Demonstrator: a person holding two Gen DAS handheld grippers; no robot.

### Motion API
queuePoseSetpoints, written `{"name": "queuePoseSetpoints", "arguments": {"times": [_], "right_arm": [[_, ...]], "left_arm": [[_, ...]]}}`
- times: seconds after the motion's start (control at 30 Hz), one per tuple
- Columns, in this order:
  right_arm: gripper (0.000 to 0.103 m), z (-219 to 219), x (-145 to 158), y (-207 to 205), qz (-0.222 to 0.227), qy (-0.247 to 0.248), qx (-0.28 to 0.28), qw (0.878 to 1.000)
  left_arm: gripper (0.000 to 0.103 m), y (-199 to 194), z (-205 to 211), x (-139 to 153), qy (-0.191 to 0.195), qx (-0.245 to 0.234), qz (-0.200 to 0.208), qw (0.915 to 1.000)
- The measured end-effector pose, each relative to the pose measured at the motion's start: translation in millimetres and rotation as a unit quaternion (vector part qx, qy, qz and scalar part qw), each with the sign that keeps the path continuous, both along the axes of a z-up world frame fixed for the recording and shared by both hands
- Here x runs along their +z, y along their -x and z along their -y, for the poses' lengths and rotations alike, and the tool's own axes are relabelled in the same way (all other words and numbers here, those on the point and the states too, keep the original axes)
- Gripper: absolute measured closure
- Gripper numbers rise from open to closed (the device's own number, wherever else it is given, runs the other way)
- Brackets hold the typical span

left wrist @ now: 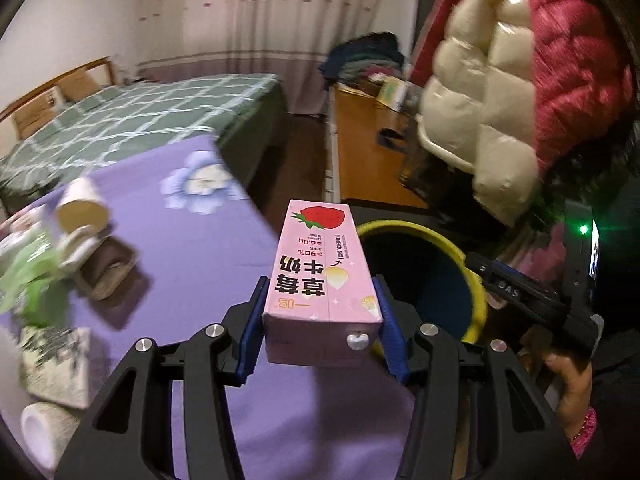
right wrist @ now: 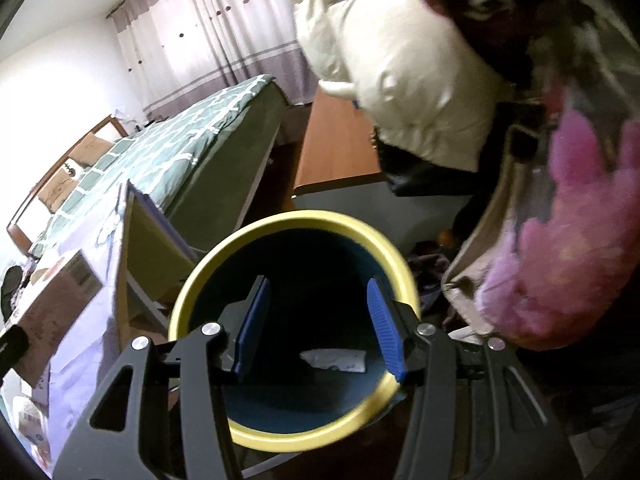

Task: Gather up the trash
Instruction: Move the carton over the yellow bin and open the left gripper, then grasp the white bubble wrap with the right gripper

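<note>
The pink milk carton (left wrist: 322, 276), a smooth rectangular box with a printed strawberry and a small foil straw seal on its near end, is sitting squarely in the left gripper (left wrist: 320, 328). The ribbed blue pads (left wrist: 253, 332) are pressing flat against both long sides, so the jaws are closed on the carton, which is pointing lengthwise away from the camera. It is hanging above the purple flowered tablecloth (left wrist: 192, 248), at the table's right edge and just left of the bin.

The bin (right wrist: 200, 280) is a round tub with a glossy yellow rim and a dark blue inner wall. A crumpled white wrapper (right wrist: 334, 360) is lying at its bottom. The right gripper (right wrist: 318, 324) is hovering over the bin's mouth, its blue pads standing parted with nothing between them, only the dark hollow below.

Out to the left on the cloth, a tipped paper cup (left wrist: 82, 210) is showing its tan inside, beside a shallow woven tray (left wrist: 108, 270) and some crinkly green packaging (left wrist: 28, 280), all blurred. A white roll (left wrist: 38, 436) is lying at the near left corner.

On the right, a puffy quilted jacket (left wrist: 480, 120) in cream and red is filling the frame, and a hand (left wrist: 568, 380) is gripping the other black tool. Far back, a bed with a green checked cover (left wrist: 140, 120) is stretching toward pale pleated curtains (left wrist: 256, 20).
</note>
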State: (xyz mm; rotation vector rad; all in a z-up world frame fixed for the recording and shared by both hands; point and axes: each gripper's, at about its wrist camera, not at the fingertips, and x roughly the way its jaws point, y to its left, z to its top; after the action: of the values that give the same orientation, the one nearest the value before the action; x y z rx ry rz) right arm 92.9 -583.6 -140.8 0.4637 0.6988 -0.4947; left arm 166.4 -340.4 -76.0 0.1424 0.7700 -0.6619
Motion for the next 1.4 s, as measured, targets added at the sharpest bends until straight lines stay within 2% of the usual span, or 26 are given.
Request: {"name": "queuePoseSetpoints", "arguments": {"times": [0.27, 0.43, 0.47, 0.53, 0.6, 0.8, 1.07, 1.27, 1.4], "right_arm": [[0.054, 16.6, 0.1, 20.3, -0.008, 0.008, -0.024, 1.0], [0.053, 23.0, -2.5, 30.0, -0.011, 0.006, -0.032, 0.999], [0.053, 23.0, -3.3, 31.4, -0.012, 0.004, -0.032, 0.999], [0.05, 22.3, -4.3, 32.7, -0.011, 0.002, -0.032, 0.999], [0.05, 19.7, -5.7, 31.6, -0.011, 0.001, -0.028, 1.0], [0.05, 5.1, -7.3, 22.2, -0.009, -0.006, -0.008, 1.0], [0.05, -57.3, -1.1, -12.0, -0.013, 0.008, 0.071, 0.997], [0.05, -123.8, 6.5, -37.8, -0.014, 0.021, 0.146, 0.989], [0.05, -175.3, 15.8, -52.3, -0.009, 0.028, 0.196, 0.98]], "left_arm": [[0.053, -1.0, 73.5, -30.3, -0.025, -0.059, -0.049, 0.9967], [0.051, -6.0, 103.1, -44.6, -0.04, -0.064, -0.048, 0.996], [0.039, -7.8, 107.5, -46.1, -0.041, -0.06, -0.045, 0.9963], [0.024, -10.1, 107.1, -45.1, -0.036, -0.05, -0.041, 0.9973], [0.024, -9.9, 100.4, -40.0, -0.029, -0.046, -0.038, 0.9978], [0.02, -2.0, 46.7, -7.3, -0.006, -0.023, -0.019, 0.9995], [0.018, 8.2, -64.2, 37.5, 0.001, 0.062, 0.037, 0.9974], [0.016, 9.8, -169.4, 53.5, 0.007, 0.162, 0.062, 0.9847], [0.016, 10.4, -243.1, 53.0, 0.014, 0.234, 0.067, 0.9697]]}}
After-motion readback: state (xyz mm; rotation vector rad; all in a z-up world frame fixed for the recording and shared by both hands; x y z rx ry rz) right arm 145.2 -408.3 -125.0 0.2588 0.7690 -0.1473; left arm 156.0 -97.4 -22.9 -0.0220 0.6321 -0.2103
